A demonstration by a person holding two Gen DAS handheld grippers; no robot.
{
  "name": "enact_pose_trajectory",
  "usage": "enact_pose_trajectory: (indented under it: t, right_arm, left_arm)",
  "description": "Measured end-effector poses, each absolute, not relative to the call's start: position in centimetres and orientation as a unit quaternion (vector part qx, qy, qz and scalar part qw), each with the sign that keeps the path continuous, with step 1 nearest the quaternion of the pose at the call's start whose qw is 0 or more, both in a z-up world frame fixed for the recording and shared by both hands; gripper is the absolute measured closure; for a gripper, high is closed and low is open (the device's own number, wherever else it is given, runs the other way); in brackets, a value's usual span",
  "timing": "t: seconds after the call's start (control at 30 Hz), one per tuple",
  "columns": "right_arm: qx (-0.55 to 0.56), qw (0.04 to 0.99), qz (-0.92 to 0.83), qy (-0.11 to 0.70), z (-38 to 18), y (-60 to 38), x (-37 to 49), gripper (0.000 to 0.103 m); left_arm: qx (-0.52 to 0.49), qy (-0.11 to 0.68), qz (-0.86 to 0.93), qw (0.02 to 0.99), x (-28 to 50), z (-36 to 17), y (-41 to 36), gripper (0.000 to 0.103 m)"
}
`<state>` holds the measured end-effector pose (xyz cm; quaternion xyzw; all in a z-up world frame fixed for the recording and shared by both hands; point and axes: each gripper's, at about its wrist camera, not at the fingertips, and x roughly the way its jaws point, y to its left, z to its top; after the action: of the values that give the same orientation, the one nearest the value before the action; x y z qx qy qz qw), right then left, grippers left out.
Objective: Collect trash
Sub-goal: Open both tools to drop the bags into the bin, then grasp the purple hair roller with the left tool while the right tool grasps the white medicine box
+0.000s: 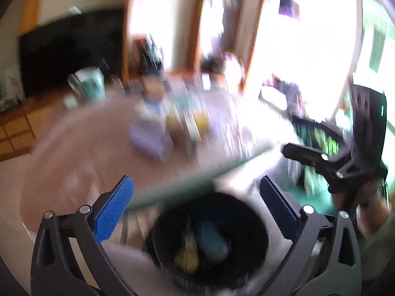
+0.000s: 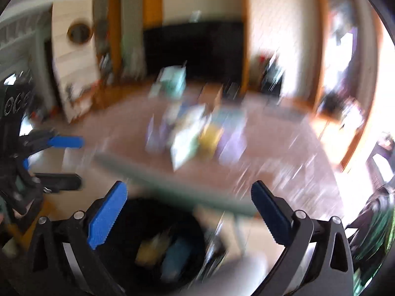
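We look across a large round table (image 1: 81, 148) with a reddish-brown top, and both views are smeared with blur, so fine detail is lost to us. Just below its near edge, on the pale floor, stands a dark round bin (image 1: 207, 244), and we can make out a yellowish lump and a blue-teal lump already lying inside it, which we take as trash collected so far. Near the middle of the table sits a loose cluster of items (image 2: 197, 133): pale purple pieces, a white sheet-like thing, something yellow; we cannot tell exactly what each is. Farther back stands a greenish-white container (image 1: 90, 82), and whether it counts as trash we cannot judge. So we reckon the job is partly done, with some pieces binned and most of the heap on the table left to gather. Our left gripper (image 1: 197, 209) hangs above the bin mouth with its jaws spread wide and nothing between them. Our right gripper (image 2: 190, 212) likewise sits over the bin, jaws released and empty. Each gripper shows at the edge of the other's view, so they are close together.
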<state>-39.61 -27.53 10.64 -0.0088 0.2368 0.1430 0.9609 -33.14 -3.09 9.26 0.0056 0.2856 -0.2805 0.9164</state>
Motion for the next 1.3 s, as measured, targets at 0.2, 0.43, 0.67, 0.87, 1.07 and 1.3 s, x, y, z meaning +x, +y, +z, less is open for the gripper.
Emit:
enact_pose_trajectory:
  t: [0.2, 0.43, 0.67, 0.87, 1.07, 1.3]
  right_arm:
    - [0.061, 0.932, 0.164, 0.316, 10.2, -28.2, -32.8, 0.004]
    - [-0.043, 0.924, 0.066, 0.374, 6.2, -25.8, -27.4, 0.014]
    - [-0.04, 0.911, 0.084, 0.402, 5.6, -26.2, -26.1, 0.015]
    - [-0.015, 0.903, 0.153, 0.401, 5.9, -23.2, -27.9, 0.015]
    - [0.023, 0.888, 0.165, 0.429, 4.8, -20.9, -26.1, 0.035]
    - [0.065, 0.878, 0.165, 0.445, 3.9, -21.2, -24.0, 0.052]
  left_arm:
    - [0.026, 0.322, -0.241, 0.915, -27.6, 9.3, -3.8, 0.001]
    - [0.045, 0.392, -0.203, 0.896, -22.5, 5.7, -4.3, 0.001]
    - [0.078, 0.412, -0.198, 0.886, -20.3, 3.9, -5.7, 0.002]
    - [0.134, 0.402, -0.235, 0.875, -18.8, 3.7, -5.9, 0.002]
    - [0.159, 0.401, -0.284, 0.856, -17.3, 3.3, -6.0, 0.003]
    - [0.144, 0.409, -0.299, 0.85, -15.6, 2.8, -5.8, 0.008]
